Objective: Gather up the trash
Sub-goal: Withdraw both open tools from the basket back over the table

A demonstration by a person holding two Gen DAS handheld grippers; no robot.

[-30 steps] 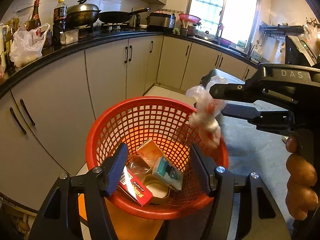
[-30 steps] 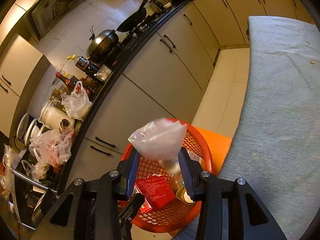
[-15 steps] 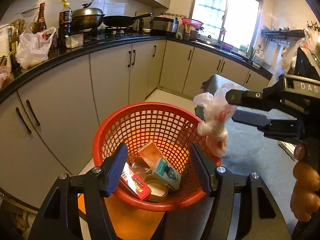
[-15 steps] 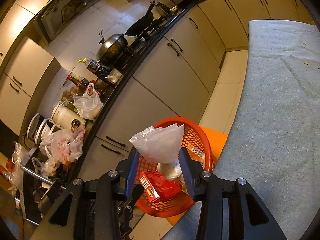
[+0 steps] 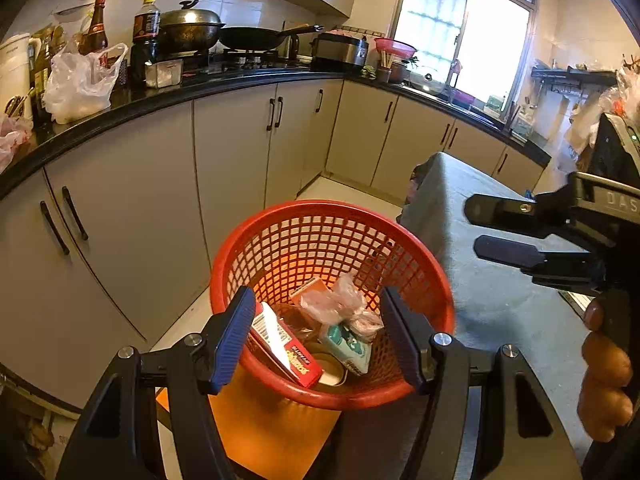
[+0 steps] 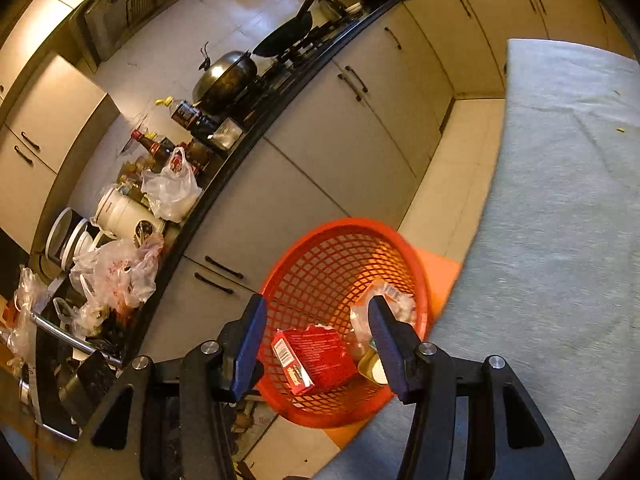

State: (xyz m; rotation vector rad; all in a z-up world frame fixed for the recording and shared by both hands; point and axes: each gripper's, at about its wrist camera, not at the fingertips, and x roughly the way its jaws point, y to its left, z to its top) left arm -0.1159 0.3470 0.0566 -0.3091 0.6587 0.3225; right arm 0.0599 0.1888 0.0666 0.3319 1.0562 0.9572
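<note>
The basket [image 5: 332, 240] stands on a stool [image 5: 264, 432] between the cabinets [image 5: 224, 160] on its left and the cloth-covered table [image 5: 496, 296] on its right. In it, a plastic bag [image 5: 340, 304] lies on top of a carton [image 5: 286, 344], a packet [image 5: 348, 346] and a tin [image 5: 330, 372]. Behind, the counter [image 5: 160, 94] carries a wok [image 5: 190, 34], pan [image 5: 252, 38] and bottles [image 5: 146, 28].

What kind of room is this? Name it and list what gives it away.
A home kitchen, in everyday use. A lidded wok and a frying pan sit on a gas stove, a black countertop runs above cream cabinets, and sauce bottles stand beside the stove.
</note>
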